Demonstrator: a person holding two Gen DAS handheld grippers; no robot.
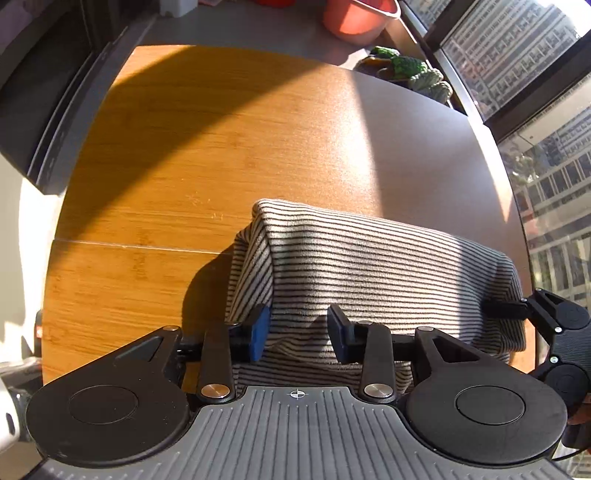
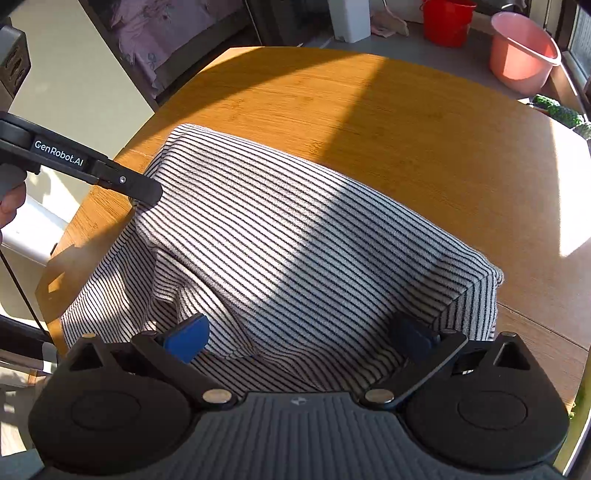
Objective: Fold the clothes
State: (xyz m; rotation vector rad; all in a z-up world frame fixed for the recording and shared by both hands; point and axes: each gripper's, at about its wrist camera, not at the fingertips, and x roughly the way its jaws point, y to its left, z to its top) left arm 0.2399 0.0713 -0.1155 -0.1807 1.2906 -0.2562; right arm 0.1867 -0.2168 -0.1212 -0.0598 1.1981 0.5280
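Two grippers are held over a striped garment that is folded into a thick bundle on the near part of a wooden table. The left gripper is seen partly open, its blue pads set apart with a fold of the cloth lying between them but not pinched. The right gripper is spread wide over the near edge of the bundle, and nothing is clamped by it. At the left edge of the right wrist view, a finger of the left gripper is seen against the far left corner of the garment. Sunlight and shadow are cast in bands across cloth and tabletop. Beyond the far edge, a pink bucket and a red bucket are set on the floor.
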